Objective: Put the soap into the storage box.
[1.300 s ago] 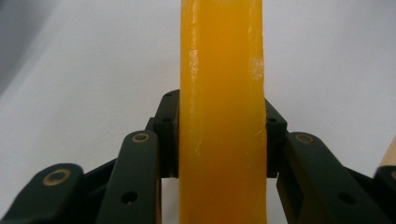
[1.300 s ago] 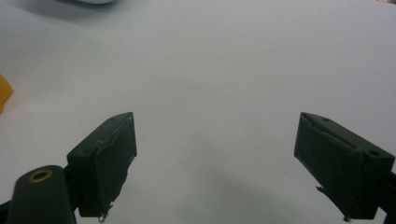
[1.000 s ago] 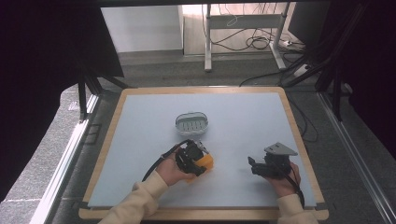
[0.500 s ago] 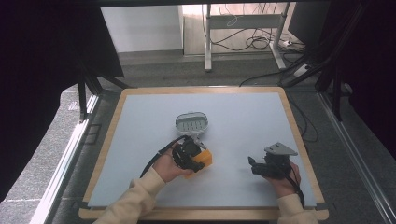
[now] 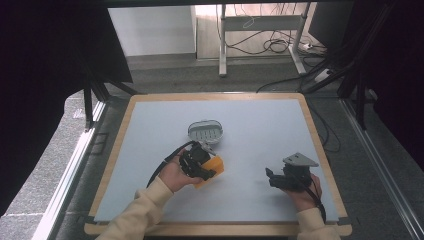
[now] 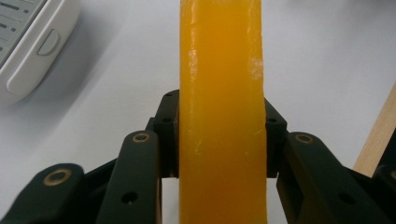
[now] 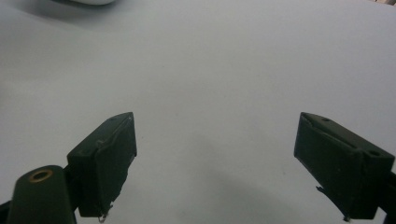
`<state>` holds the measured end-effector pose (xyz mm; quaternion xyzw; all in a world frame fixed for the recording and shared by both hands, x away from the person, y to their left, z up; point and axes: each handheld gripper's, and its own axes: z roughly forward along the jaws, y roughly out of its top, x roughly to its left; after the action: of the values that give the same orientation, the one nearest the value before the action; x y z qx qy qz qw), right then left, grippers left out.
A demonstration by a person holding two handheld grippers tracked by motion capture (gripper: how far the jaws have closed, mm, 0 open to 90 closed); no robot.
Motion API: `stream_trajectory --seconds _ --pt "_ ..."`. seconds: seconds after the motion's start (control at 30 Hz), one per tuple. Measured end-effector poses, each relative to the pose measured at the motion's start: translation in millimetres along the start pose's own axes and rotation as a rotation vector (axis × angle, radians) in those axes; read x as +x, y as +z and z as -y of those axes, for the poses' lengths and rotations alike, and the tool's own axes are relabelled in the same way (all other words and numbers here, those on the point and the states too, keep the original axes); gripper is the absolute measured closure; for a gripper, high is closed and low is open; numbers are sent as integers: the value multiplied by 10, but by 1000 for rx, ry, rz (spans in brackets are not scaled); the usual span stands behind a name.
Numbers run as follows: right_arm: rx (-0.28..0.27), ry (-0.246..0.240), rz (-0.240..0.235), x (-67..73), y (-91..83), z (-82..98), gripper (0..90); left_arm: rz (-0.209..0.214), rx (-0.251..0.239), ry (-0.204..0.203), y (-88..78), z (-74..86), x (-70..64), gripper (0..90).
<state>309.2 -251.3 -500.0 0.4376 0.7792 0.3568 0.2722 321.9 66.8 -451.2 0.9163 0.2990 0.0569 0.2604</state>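
Note:
My left gripper [image 5: 206,169] is shut on an orange bar of soap [image 5: 212,168], just in front of a white soap dish [image 5: 206,131] with a slotted floor. In the left gripper view the orange soap [image 6: 222,107] stands on edge between the two black jaws, and a corner of the soap dish [image 6: 32,42] shows at the upper left. My right gripper [image 5: 271,178] rests low over the mat at the right, open and holding nothing. In the right gripper view its two pads [image 7: 105,161] stand wide apart over bare mat.
A pale grey mat [image 5: 260,130] covers the wooden-framed table [image 5: 320,145]. Cables trail from both grippers toward the person's sleeves. Behind the table stand a desk frame [image 5: 260,30] and floor cables. Dark panels flank both sides.
My left gripper has carried the soap a little forward and up toward the soap dish. The right gripper has stayed put.

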Motion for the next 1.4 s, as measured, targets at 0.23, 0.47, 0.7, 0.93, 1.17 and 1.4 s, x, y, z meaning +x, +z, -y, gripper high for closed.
stream_trajectory --seconds 0.23,0.47,0.7,0.93,1.17,1.4 --pt "1 0 0 -1 2 1 134 -5 -7 -6 -36 -5 27 619" --pt "4 1 -1 -1 2 2 134 -10 -12 -6 -63 -2 56 619" --pt "5 0 -1 -1 5 4 134 -17 -19 -9 -94 -9 86 619" --pt "6 -1 0 -1 6 4 134 -21 -24 -21 -116 -9 127 619" --pt "7 -2 0 -1 9 6 134 -26 -26 -27 -149 -6 184 619" --pt "7 -2 0 0 8 5 134 -36 -33 -33 -193 -12 230 619"
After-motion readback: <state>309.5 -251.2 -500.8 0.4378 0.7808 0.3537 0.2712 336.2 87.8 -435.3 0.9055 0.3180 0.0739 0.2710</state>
